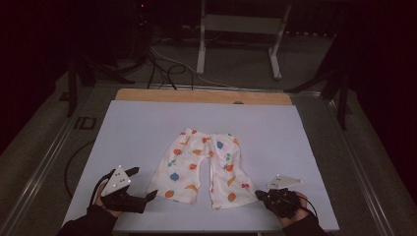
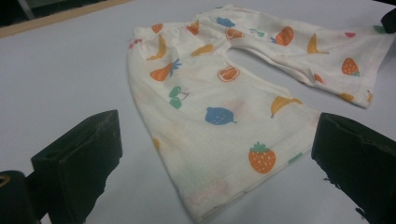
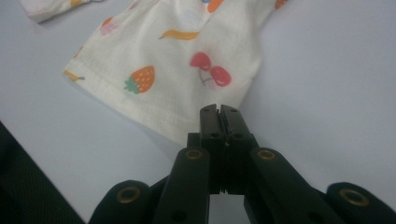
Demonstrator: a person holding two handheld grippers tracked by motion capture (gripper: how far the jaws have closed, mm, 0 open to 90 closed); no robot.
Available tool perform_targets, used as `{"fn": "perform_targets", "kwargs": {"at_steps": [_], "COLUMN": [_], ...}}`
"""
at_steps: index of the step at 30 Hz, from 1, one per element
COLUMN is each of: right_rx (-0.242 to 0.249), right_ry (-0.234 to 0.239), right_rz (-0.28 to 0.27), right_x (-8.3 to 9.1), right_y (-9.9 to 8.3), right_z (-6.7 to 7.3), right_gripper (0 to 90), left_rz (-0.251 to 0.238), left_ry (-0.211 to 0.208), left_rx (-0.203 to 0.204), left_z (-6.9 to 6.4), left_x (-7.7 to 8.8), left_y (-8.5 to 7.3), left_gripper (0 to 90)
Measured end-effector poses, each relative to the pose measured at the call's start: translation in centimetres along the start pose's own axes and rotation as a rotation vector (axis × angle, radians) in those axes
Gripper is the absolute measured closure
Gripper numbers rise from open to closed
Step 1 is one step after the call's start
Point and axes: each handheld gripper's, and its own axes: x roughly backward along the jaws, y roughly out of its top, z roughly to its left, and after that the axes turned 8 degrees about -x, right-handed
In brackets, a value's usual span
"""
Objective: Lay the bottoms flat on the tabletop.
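R gripper [image 3: 219,112], jaws shut at the hem corner of the near leg w/ only a sliver of cloth maybe caught, could slip off when pulled, while L gripper [image 1: 147,189] waits open beside the fruit-print shorts [image 1: 201,167] flat mid-table [image 1: 123,128].

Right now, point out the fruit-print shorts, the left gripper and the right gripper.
fruit-print shorts [image 1: 199,164], high view, on the crotch area.
left gripper [image 2: 212,161], left gripper view, midway between its open jaws.
right gripper [image 3: 219,112], right gripper view, at its closed tips beside the hem.
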Motion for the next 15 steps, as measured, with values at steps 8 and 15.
{"fn": "perform_targets", "kwargs": {"at_steps": [8,15], "right_rx": [-0.046,-0.055], "right_ry": [-0.026,-0.017], "right_rz": [-0.006,-0.020], "right_x": [1.0,1.2], "right_y": [-1.3,-1.4], "right_z": [-0.2,-0.3], "right_gripper": [89.1,86.5], "left_rz": [0.003,0.001], "left_ry": [-0.004,-0.009], "left_rx": [0.003,0.008], "left_z": [0.0,0.0], "left_x": [0.0,-0.1], "left_y": [0.0,-0.1], "left_gripper": [2.7,2.7]}}
